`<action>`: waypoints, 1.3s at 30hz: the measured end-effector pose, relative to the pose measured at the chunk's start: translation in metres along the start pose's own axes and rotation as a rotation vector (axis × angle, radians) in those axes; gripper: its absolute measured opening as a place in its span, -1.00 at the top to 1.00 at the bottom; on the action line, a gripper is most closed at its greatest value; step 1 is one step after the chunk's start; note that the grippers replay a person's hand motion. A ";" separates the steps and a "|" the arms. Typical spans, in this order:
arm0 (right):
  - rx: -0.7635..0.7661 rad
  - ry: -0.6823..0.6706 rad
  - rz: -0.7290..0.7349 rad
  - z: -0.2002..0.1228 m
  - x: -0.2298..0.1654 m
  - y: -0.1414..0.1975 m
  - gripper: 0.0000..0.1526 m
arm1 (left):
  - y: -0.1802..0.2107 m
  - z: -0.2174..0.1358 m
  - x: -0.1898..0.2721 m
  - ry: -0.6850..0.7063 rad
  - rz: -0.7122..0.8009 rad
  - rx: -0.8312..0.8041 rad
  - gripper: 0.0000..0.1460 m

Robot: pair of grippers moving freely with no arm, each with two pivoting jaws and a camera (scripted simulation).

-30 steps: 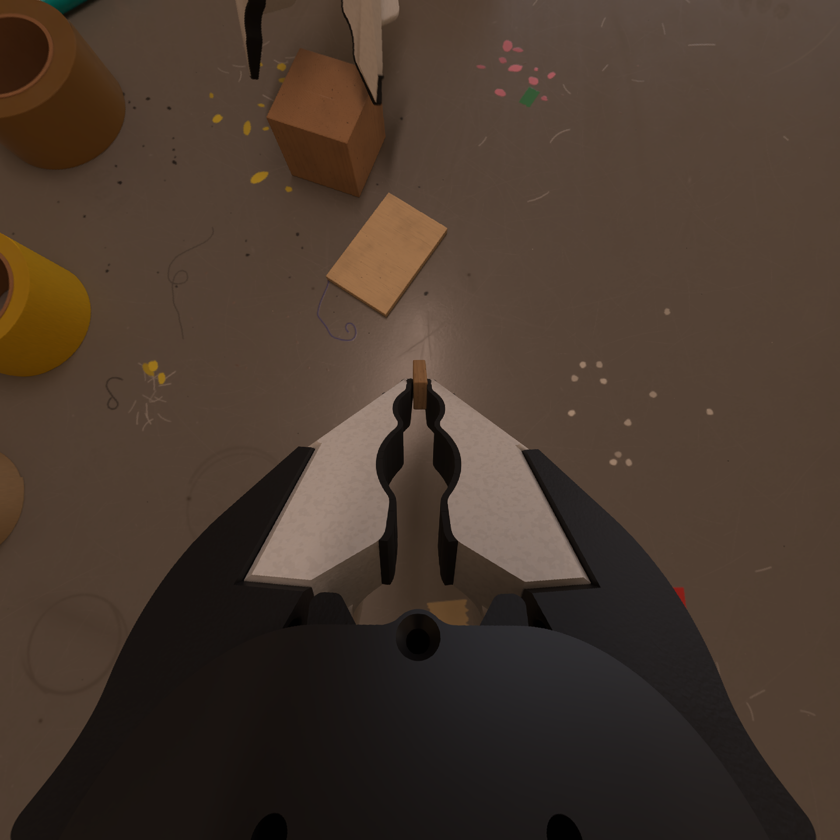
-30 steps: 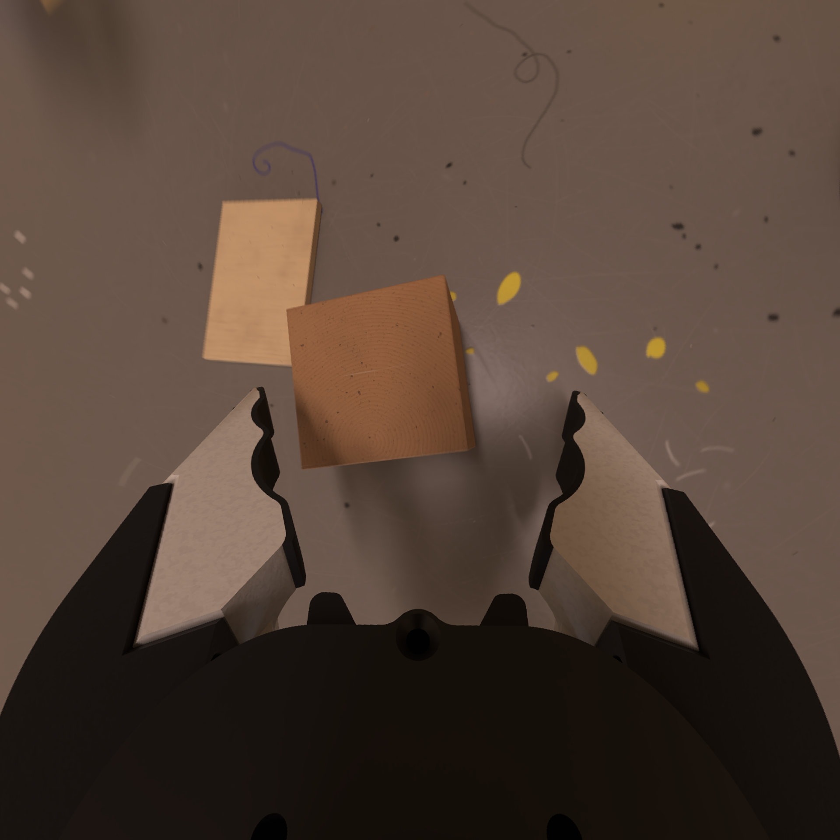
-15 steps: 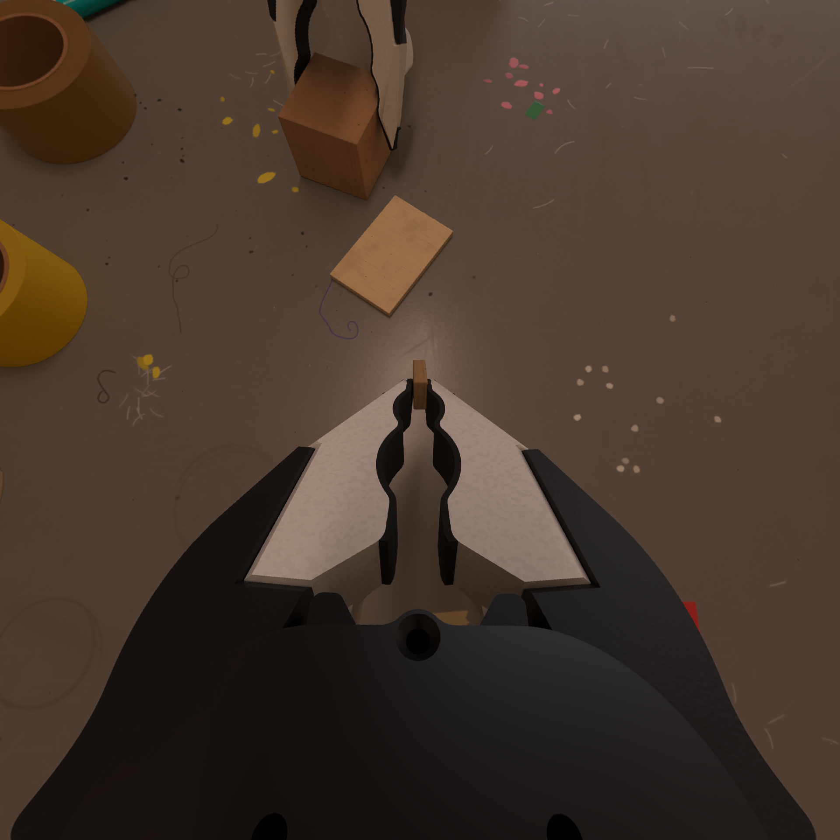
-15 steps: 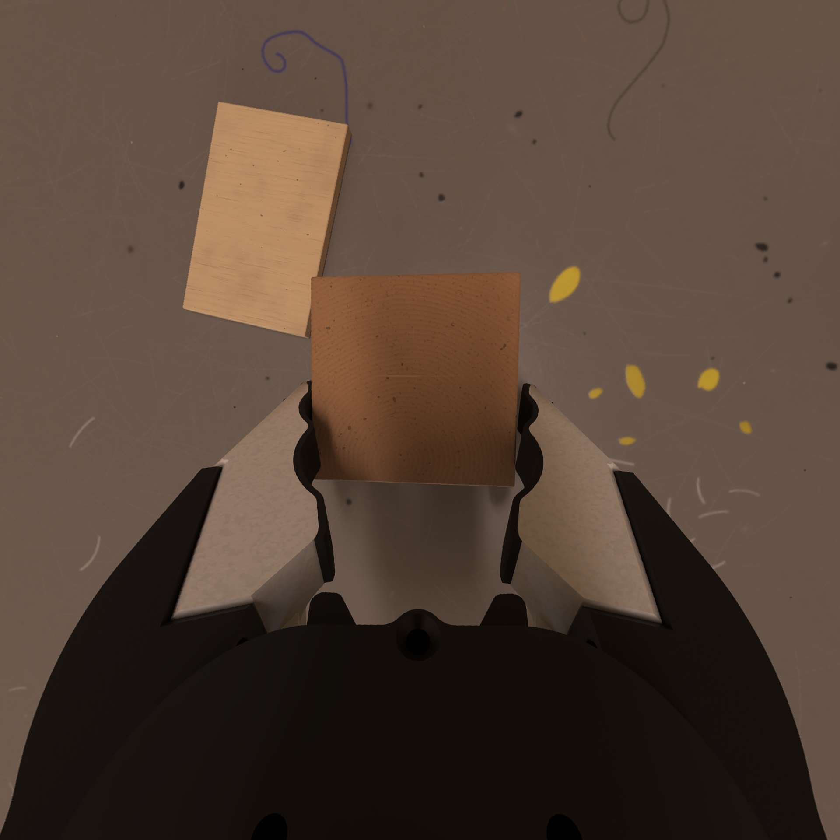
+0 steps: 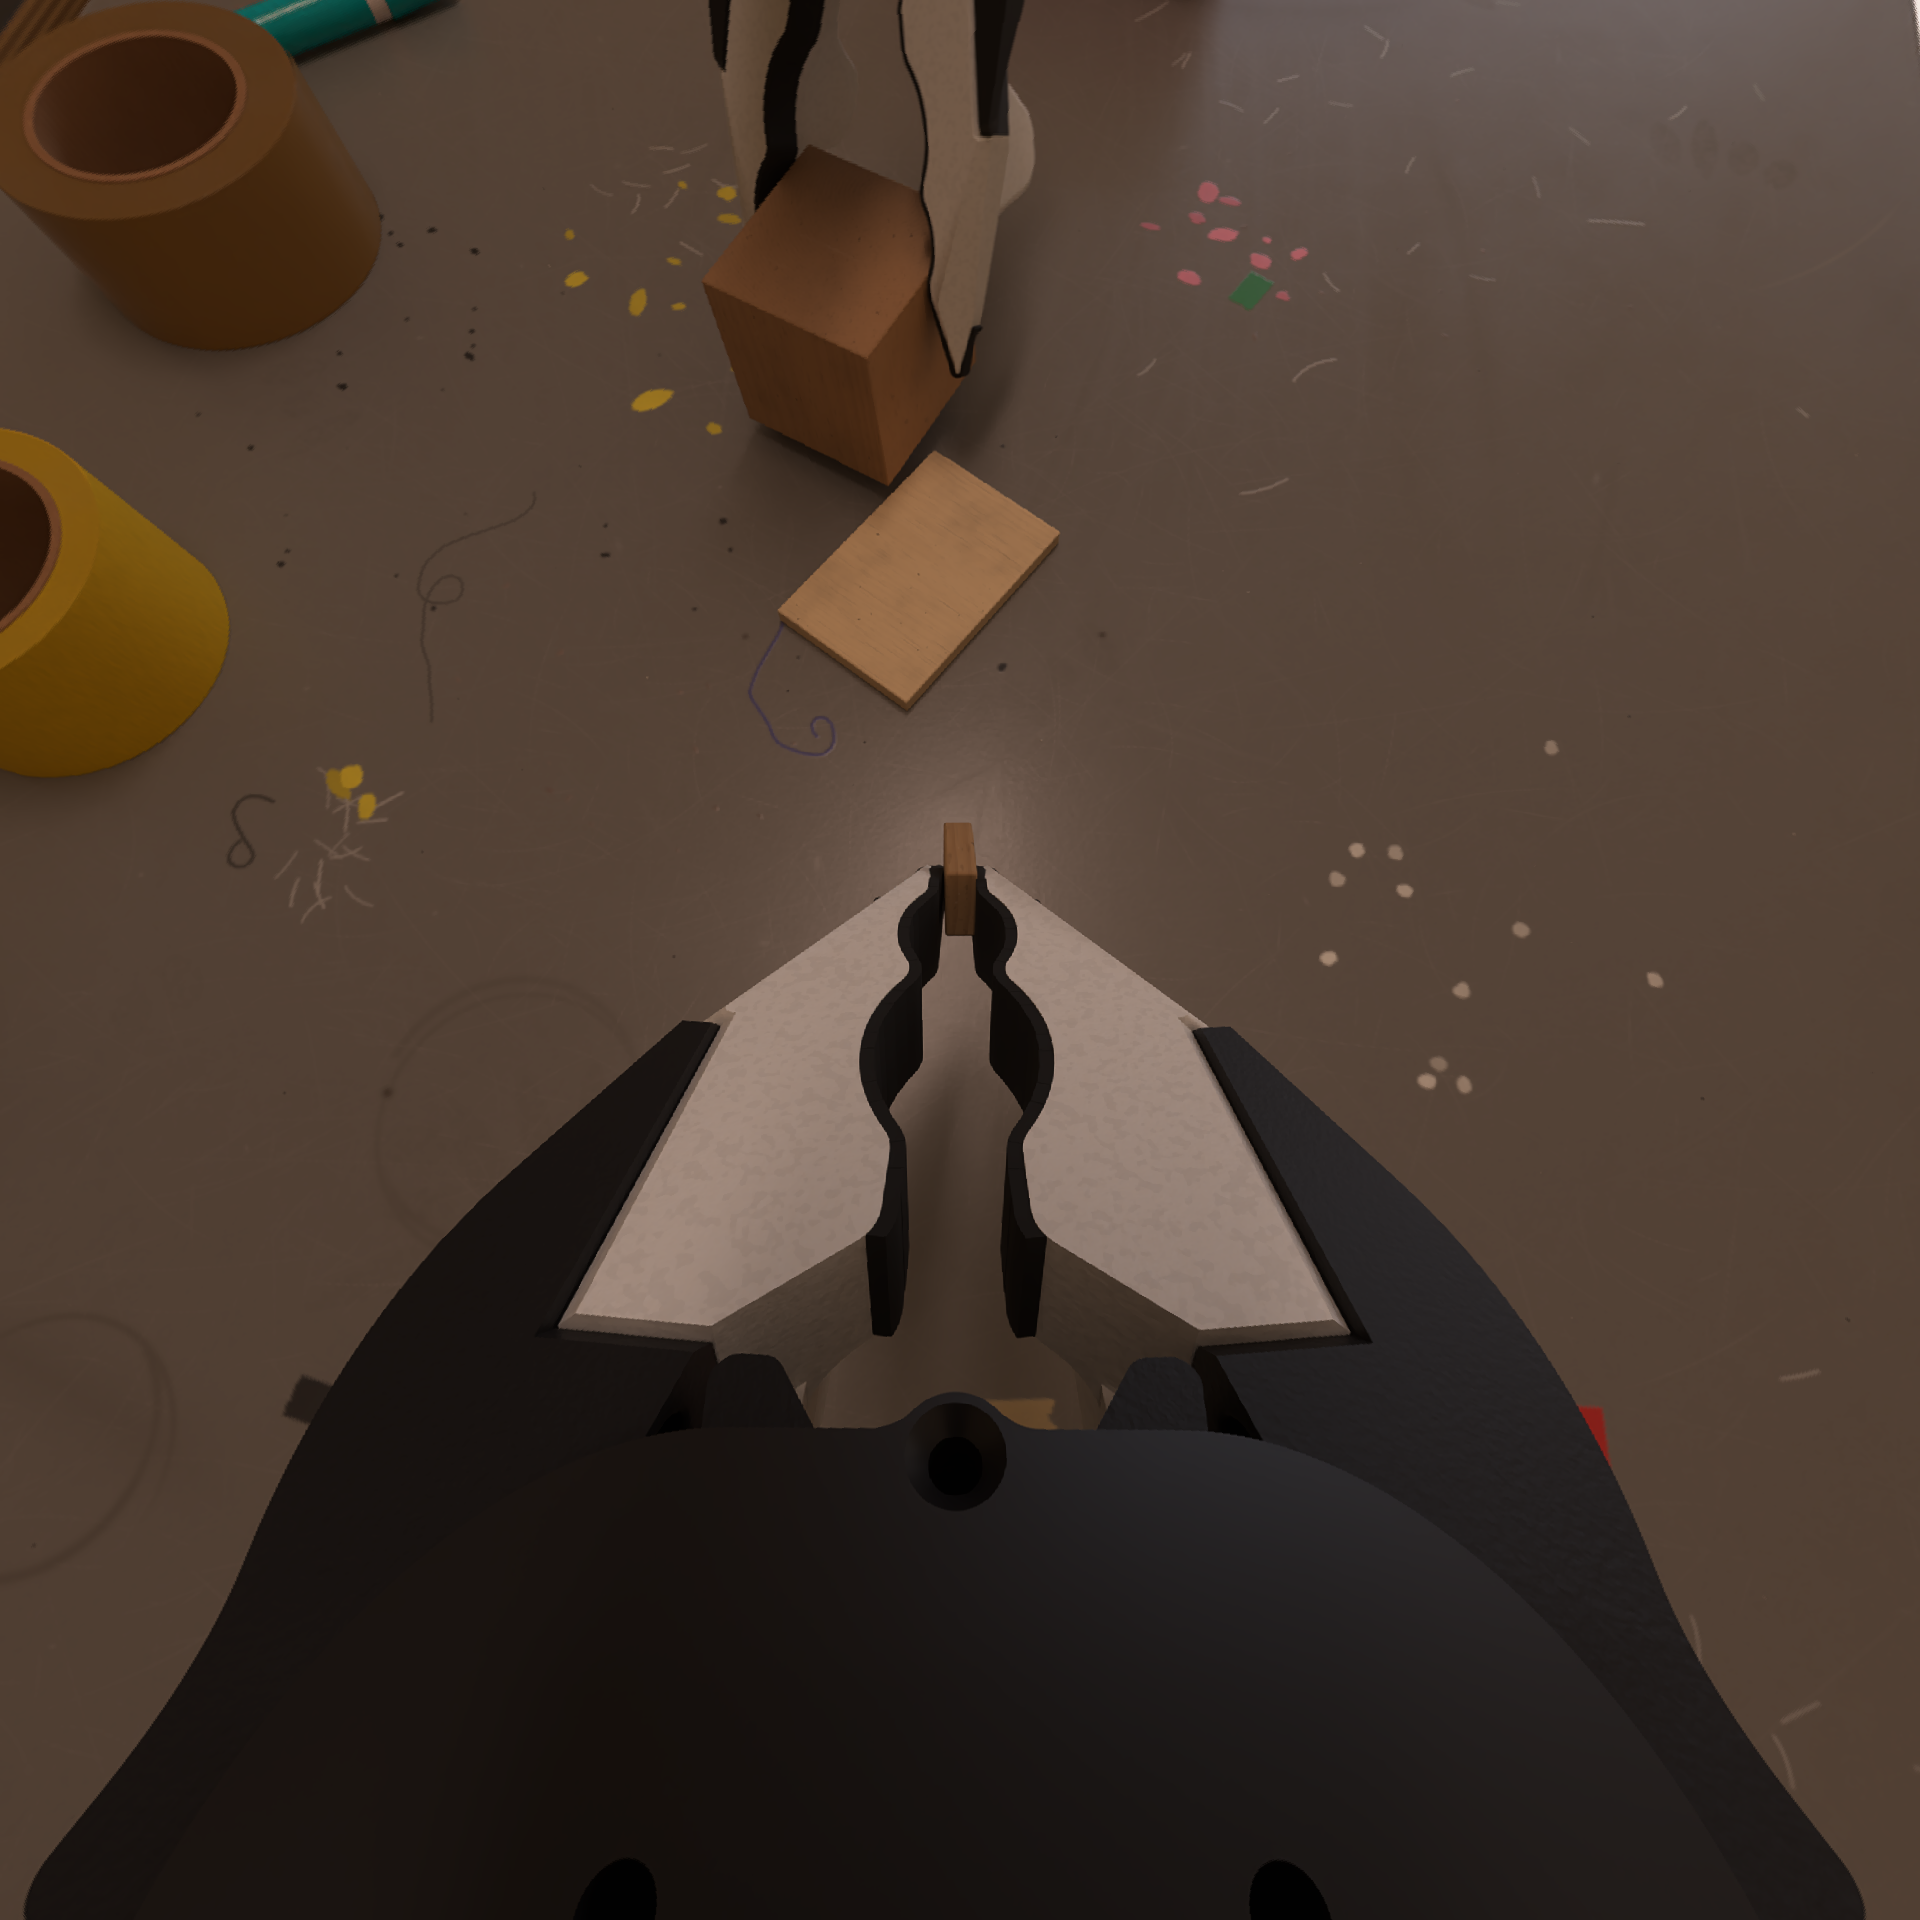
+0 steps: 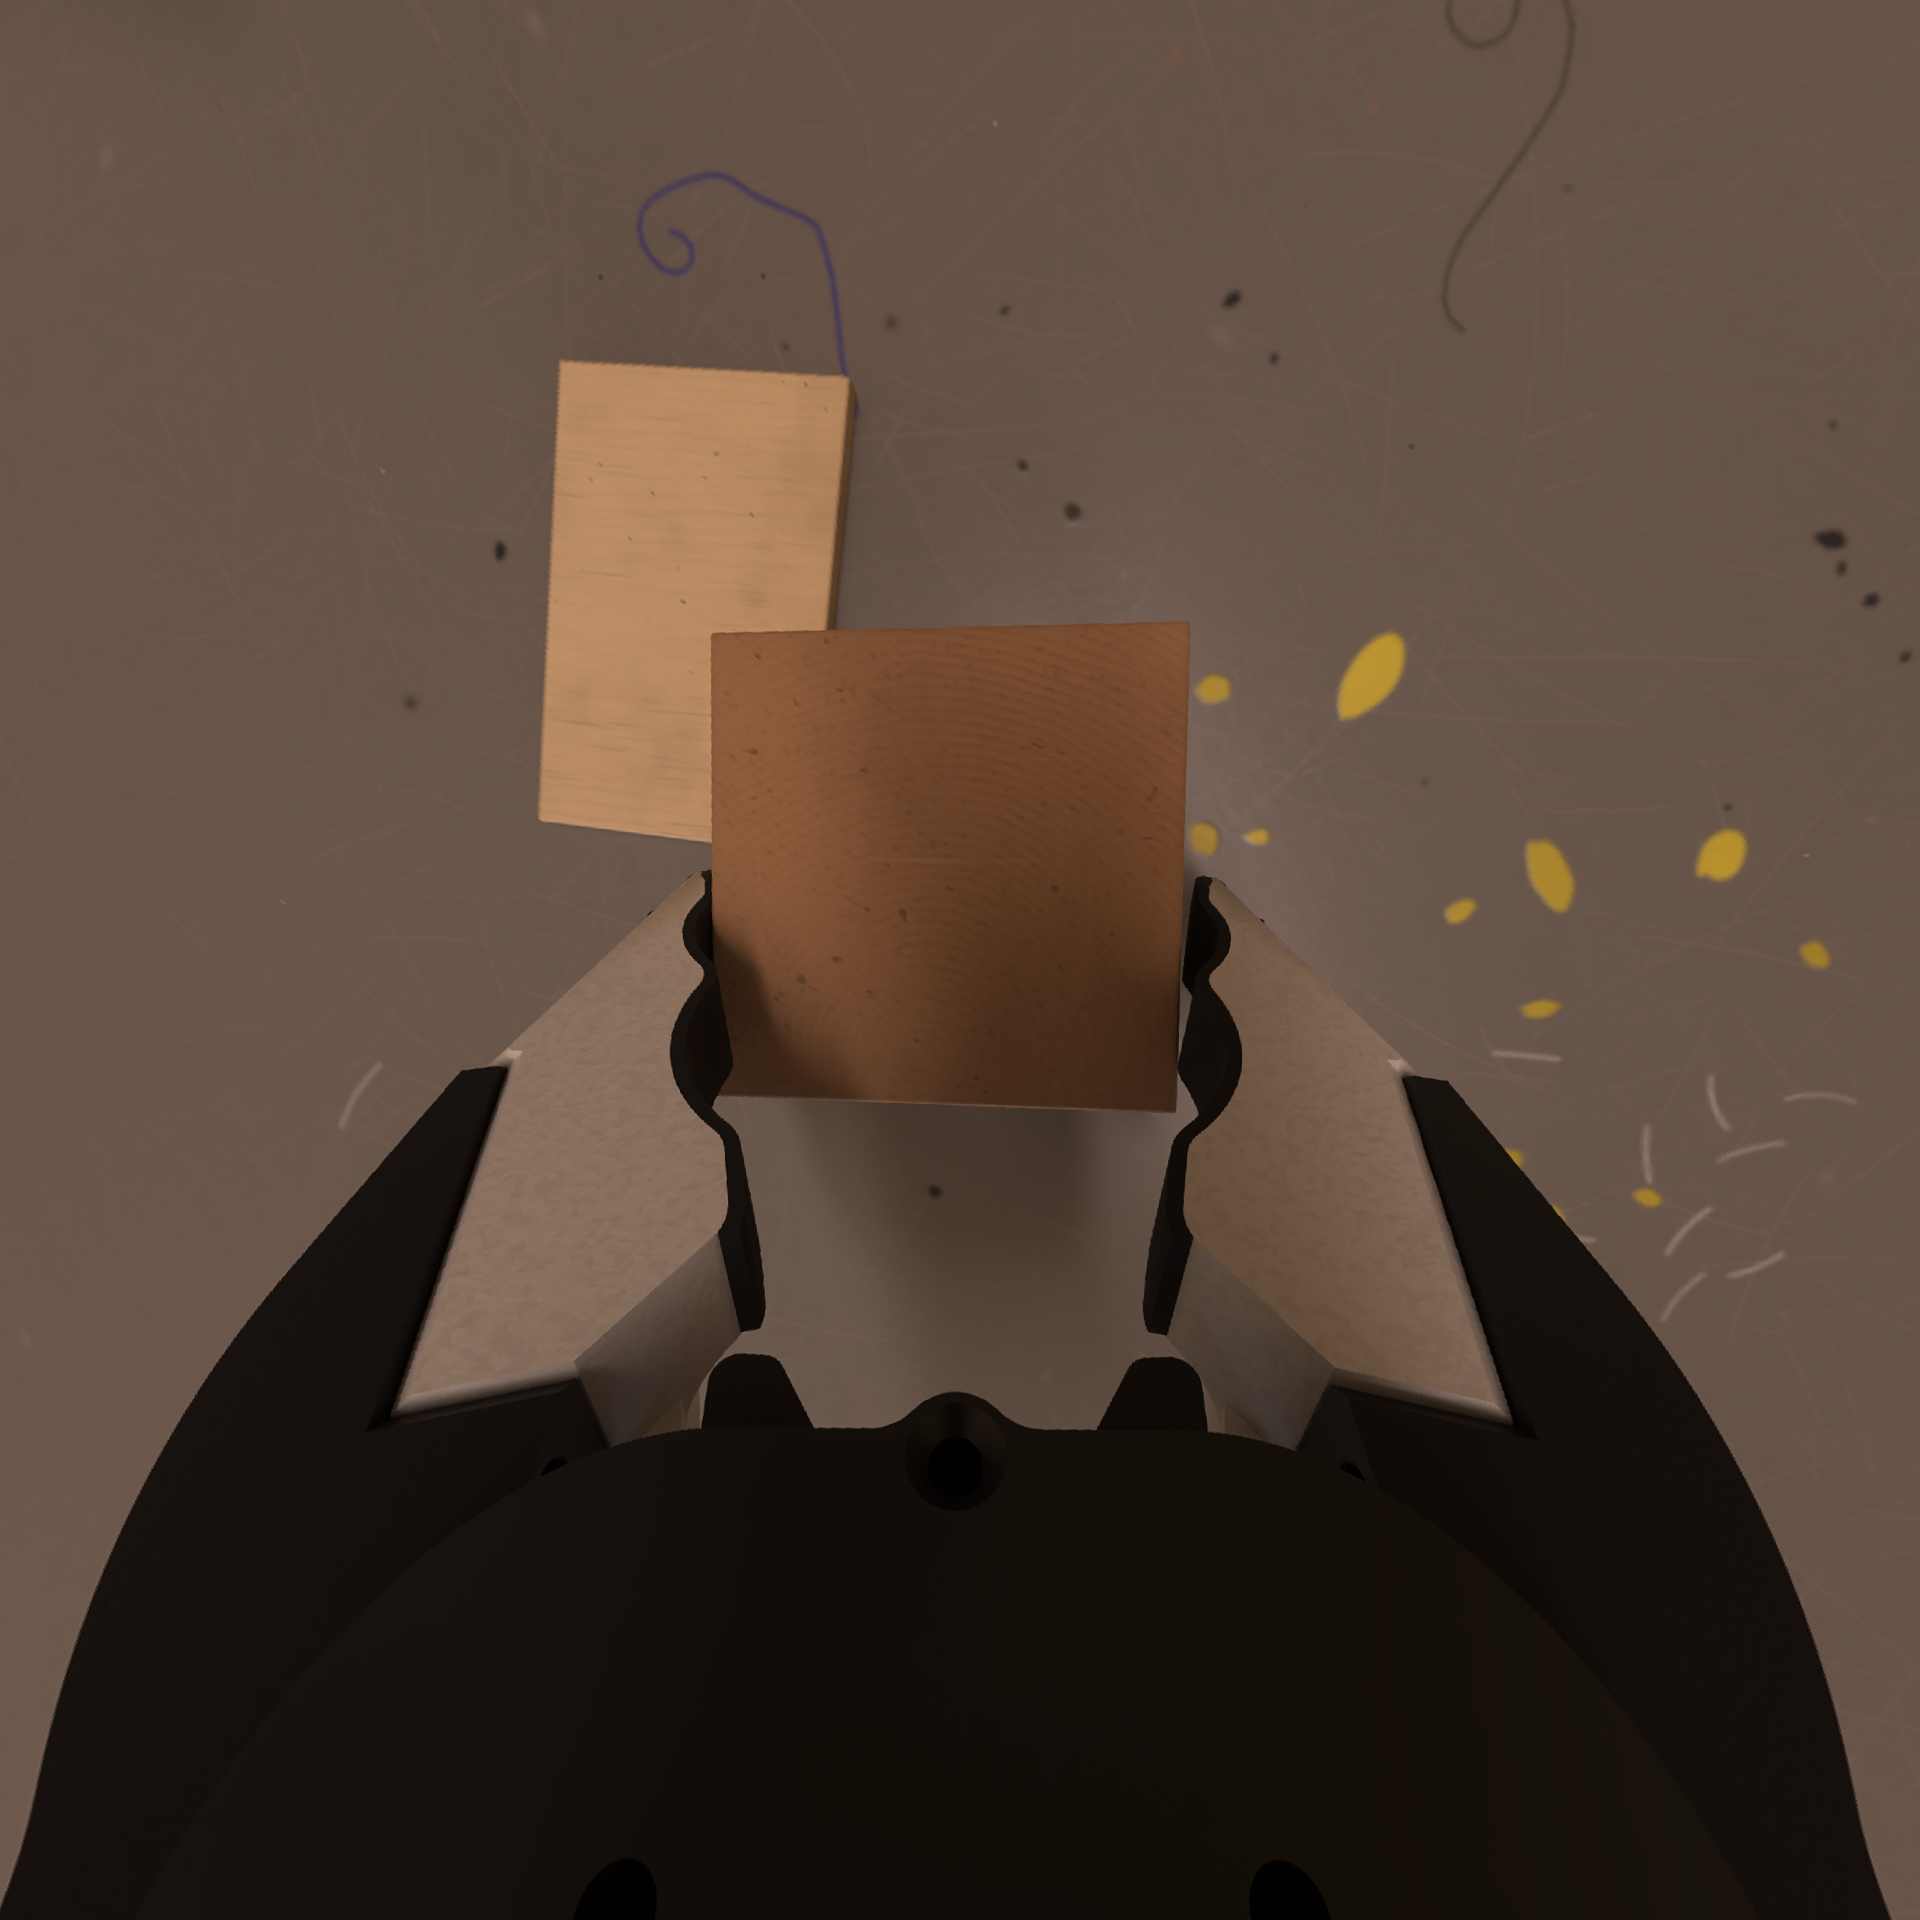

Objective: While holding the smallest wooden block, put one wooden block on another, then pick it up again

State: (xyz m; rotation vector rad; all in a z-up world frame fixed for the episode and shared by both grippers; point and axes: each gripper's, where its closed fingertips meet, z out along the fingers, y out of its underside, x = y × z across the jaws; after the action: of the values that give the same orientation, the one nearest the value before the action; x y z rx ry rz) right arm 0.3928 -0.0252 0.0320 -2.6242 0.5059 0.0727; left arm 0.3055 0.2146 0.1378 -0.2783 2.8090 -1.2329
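Right hand-held gripper [image 6: 951, 997] astride brown block [image 6: 951, 862].

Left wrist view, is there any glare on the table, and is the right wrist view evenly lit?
Left wrist view: a soft bright patch on the brown tabletop just beyond the small thin wooden block. Right wrist view: the dark brown wooden cube top darkens toward its lower right corner.
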 end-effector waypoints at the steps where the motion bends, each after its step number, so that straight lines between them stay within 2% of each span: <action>1: 0.000 0.002 0.008 0.000 -0.003 -0.002 -0.17 | 0.001 0.000 -0.001 -0.003 -0.003 0.002 0.94; 9: -0.007 0.039 0.069 0.004 -0.029 -0.021 -0.17 | 0.009 -0.001 -0.005 -0.033 -0.032 0.030 0.94; 17: -0.028 0.053 0.084 0.030 -0.056 -0.039 -0.16 | 0.017 -0.008 -0.012 -0.096 -0.089 0.065 0.94; 25: 0.054 0.040 0.098 0.031 -0.066 -0.047 -0.16 | 0.021 -0.018 -0.013 -0.168 -0.153 0.133 0.94; 27: 0.076 0.048 0.082 0.024 -0.064 -0.042 -0.40 | 0.021 -0.021 -0.012 -0.177 -0.166 0.152 0.94; 31: 0.088 0.020 0.067 0.021 -0.065 -0.029 -0.54 | 0.023 -0.021 -0.009 -0.183 -0.170 0.176 0.94; 39: 0.140 0.020 0.065 0.027 -0.068 -0.034 -0.60 | 0.028 -0.014 -0.005 -0.173 -0.188 0.191 0.94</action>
State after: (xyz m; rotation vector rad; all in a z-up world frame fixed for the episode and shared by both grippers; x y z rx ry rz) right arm 0.3430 0.0376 0.0321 -2.4745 0.5819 0.0304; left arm 0.3050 0.2441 0.1261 -0.6162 2.5447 -1.4265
